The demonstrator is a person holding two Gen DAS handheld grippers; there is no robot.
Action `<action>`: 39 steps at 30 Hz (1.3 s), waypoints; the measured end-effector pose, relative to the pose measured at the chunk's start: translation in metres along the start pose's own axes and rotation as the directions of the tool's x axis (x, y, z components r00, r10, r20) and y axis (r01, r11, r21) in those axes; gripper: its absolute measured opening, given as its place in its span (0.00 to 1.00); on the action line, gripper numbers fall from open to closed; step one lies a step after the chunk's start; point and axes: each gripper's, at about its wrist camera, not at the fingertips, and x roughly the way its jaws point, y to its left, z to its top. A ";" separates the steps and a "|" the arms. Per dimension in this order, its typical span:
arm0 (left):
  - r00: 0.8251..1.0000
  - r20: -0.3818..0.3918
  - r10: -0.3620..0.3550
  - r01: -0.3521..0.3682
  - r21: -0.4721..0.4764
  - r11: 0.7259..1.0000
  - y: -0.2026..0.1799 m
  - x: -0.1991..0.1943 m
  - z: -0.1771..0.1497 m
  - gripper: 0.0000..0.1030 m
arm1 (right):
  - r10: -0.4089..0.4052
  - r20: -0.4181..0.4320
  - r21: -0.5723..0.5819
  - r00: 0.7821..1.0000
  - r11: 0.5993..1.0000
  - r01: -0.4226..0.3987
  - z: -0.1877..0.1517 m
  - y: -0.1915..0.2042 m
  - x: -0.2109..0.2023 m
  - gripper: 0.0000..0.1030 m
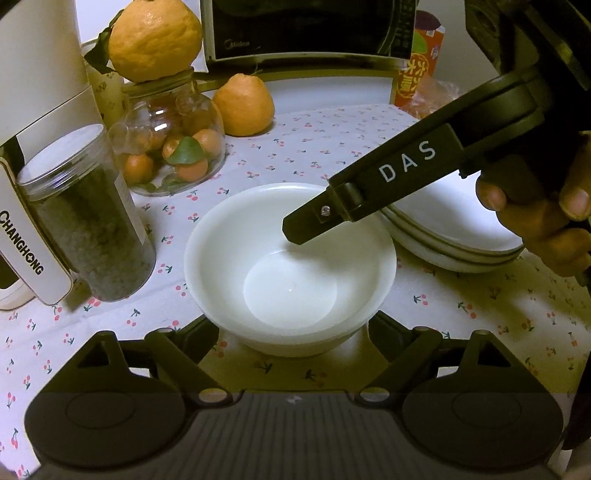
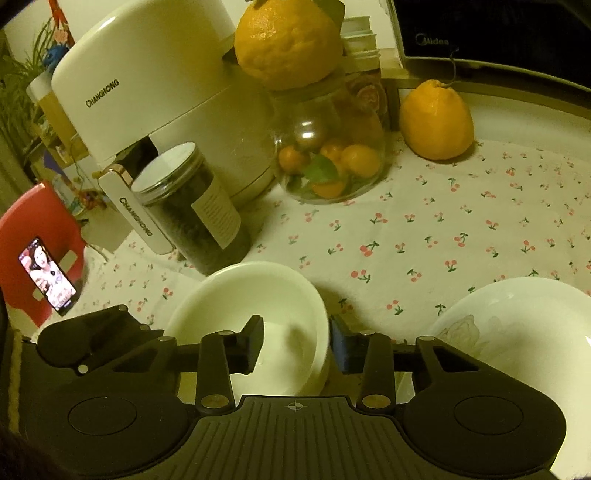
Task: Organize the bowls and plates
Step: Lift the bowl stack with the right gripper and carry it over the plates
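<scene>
A white bowl (image 1: 290,266) (image 2: 251,317) stands upright on the cherry-print tablecloth (image 1: 295,147). To its right lies a stack of white plates (image 1: 454,229) (image 2: 517,332). My left gripper (image 1: 291,325) is open, its fingers on either side of the bowl's near base. My right gripper (image 2: 297,341) straddles the bowl's right wall. One finger (image 2: 255,339) (image 1: 306,225) is inside the bowl and the other (image 2: 340,343) is against the outside. A gap still shows at the inner pad. A hand (image 1: 546,221) holds this gripper above the plates.
A dark tea jar (image 1: 88,221) and a white appliance (image 1: 37,92) stand just left of the bowl. Behind are a glass jar of small oranges (image 1: 173,147), a large citrus (image 1: 243,105) and a microwave (image 1: 306,29). A red chair (image 2: 40,229) holds a phone (image 2: 46,275).
</scene>
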 end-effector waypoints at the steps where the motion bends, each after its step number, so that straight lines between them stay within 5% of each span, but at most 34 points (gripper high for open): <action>1: 1.000 0.002 -0.001 0.001 0.000 1.000 0.000 -0.001 0.000 0.84 | 0.002 0.002 0.002 1.000 1.000 -0.002 0.000 0.000 -0.001 0.36; 39: 0.985 0.154 -0.077 0.072 0.037 0.997 -0.032 -0.018 0.053 0.84 | -0.021 0.165 0.068 0.986 0.998 0.010 0.005 -0.035 -0.082 0.37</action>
